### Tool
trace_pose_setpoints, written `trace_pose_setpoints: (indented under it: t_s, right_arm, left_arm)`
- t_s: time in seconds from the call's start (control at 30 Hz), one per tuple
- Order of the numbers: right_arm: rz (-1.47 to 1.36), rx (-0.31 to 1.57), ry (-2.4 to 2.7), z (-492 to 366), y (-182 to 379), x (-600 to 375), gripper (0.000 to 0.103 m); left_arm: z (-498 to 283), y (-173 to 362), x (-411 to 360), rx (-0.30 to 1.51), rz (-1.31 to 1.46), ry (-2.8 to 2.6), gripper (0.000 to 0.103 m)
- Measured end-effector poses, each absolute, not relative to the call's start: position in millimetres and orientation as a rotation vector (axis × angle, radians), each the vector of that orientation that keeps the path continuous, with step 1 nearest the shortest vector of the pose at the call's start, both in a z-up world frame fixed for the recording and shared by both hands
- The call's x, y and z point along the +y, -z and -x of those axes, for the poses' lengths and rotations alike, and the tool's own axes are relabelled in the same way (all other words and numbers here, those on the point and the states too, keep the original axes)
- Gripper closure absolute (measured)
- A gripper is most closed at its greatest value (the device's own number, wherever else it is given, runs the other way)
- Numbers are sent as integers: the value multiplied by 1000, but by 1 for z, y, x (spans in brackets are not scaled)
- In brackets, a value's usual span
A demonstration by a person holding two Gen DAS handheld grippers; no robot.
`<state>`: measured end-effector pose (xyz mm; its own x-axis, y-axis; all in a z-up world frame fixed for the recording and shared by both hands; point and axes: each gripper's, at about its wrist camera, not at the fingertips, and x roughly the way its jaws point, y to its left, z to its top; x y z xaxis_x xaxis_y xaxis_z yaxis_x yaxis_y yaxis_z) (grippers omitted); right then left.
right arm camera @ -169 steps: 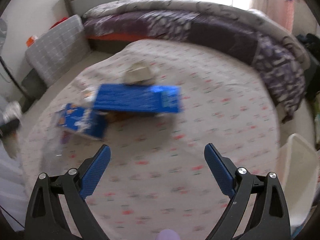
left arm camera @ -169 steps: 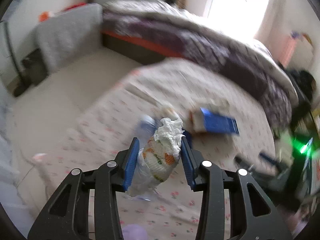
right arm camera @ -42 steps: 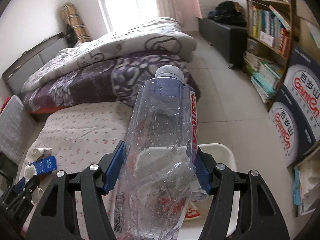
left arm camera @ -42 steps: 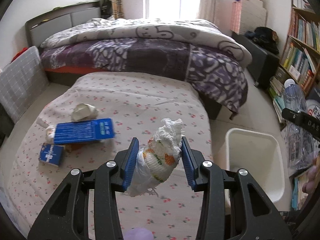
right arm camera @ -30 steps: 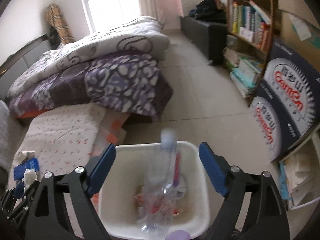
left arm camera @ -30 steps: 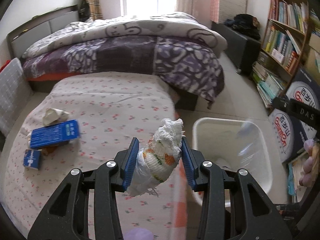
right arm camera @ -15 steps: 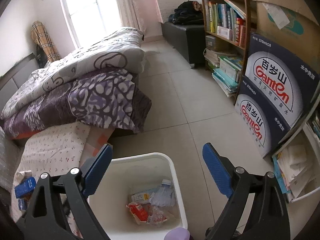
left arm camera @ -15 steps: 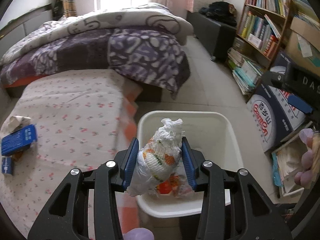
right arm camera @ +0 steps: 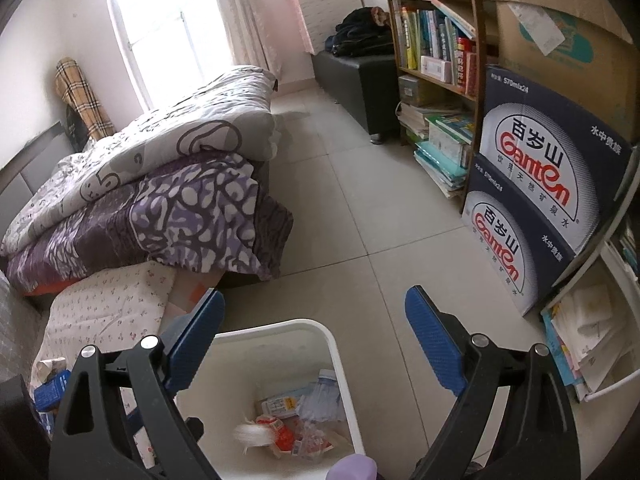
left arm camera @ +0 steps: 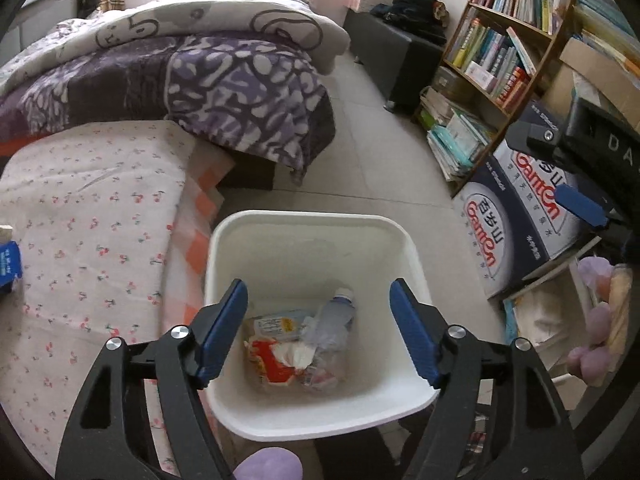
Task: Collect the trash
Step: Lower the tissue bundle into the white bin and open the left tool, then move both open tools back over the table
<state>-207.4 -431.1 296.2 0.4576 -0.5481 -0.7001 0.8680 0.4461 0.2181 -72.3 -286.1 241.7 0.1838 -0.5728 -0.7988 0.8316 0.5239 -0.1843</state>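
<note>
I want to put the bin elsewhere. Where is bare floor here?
Bare tiles run between the purple quilt and the water cartons. Crowded: books stacked at the bookshelf's foot, and the white bin sits tight against the floral mattress.

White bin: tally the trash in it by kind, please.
Plastic bottle: 1
Flat packet: 1
Red-and-white wrapper: 1
White tissue wad: 1
Total: 4 that I can tell apart

The left gripper [left arm camera: 318, 330] is pointing steeply downward, jaws opening and empty; the right gripper [right arm camera: 316, 346] is gaping wide, empty.
</note>
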Motion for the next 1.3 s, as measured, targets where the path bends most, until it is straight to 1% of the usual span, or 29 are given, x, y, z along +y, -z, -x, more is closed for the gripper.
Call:
trace_pose_setpoints:
  t_s: [0.17, 0.63, 0.77, 1.3]
  right_arm:
    - [-600, 612, 911, 191, -297, -418, 14]
    - [-504, 688, 750, 112, -295, -352, 13]
    - [-479, 708, 712, 91, -292, -334, 13]
    - [-416, 786, 572, 20, -276, -271, 13]
  left_arm:
    - [64, -247, -272, 916, -349, 950, 25]
    - [-4, -250, -193, 889, -345, 684, 16]
    - [-28, -248, -166, 892, -336, 598, 16]
    - [-116, -221, -35, 1012, -216, 228, 15]
